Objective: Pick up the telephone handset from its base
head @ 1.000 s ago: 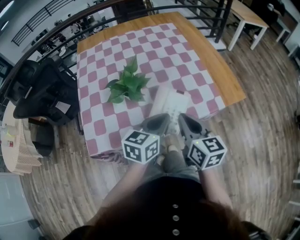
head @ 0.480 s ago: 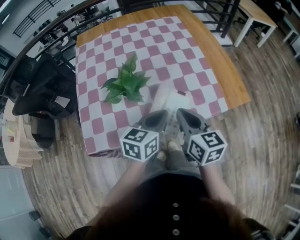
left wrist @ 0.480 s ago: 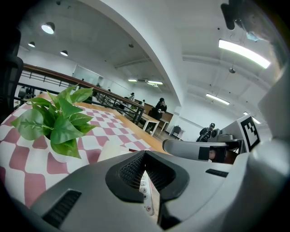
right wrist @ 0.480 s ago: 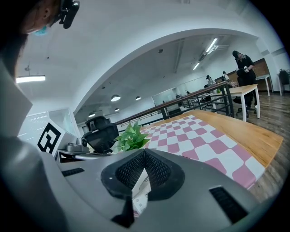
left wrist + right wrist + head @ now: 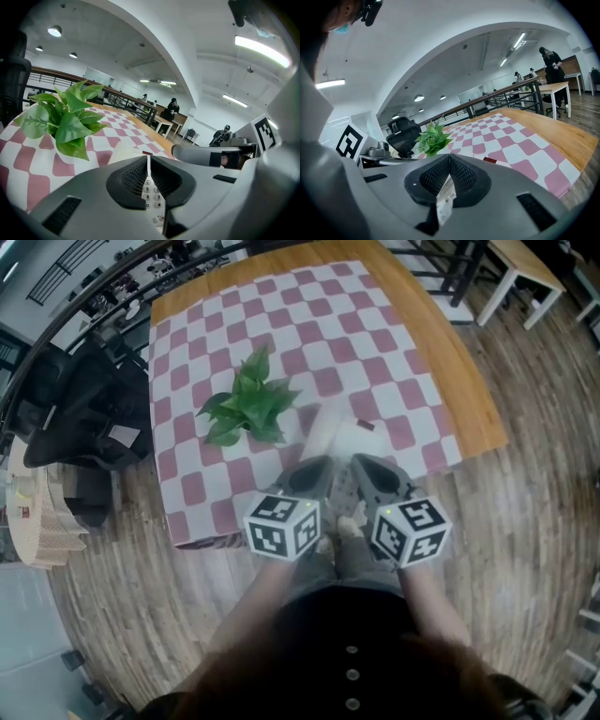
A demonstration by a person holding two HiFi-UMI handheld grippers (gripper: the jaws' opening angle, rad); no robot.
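A white telephone [image 5: 345, 440] lies on the checked cloth [image 5: 309, 334] near the table's front edge, its handset [image 5: 317, 429] along its left side. My left gripper [image 5: 315, 474] and right gripper [image 5: 369, 472] hover side by side just in front of it, both shut and holding nothing. In the left gripper view the keypad [image 5: 151, 197] shows through the slit under the closed jaws of the left gripper [image 5: 148, 159]. The right gripper [image 5: 450, 159] shows the telephone [image 5: 444, 199] the same way.
A green potted plant [image 5: 248, 409] stands on the cloth just left of the telephone. The wooden table [image 5: 469, 399] has bare wood at its right edge. A black office chair [image 5: 80, 418] stands left of the table, a white bench [image 5: 525, 268] at far right.
Both grippers have come a little forward and lower toward the telephone, still side by side and shut. The telephone and plant have not moved.
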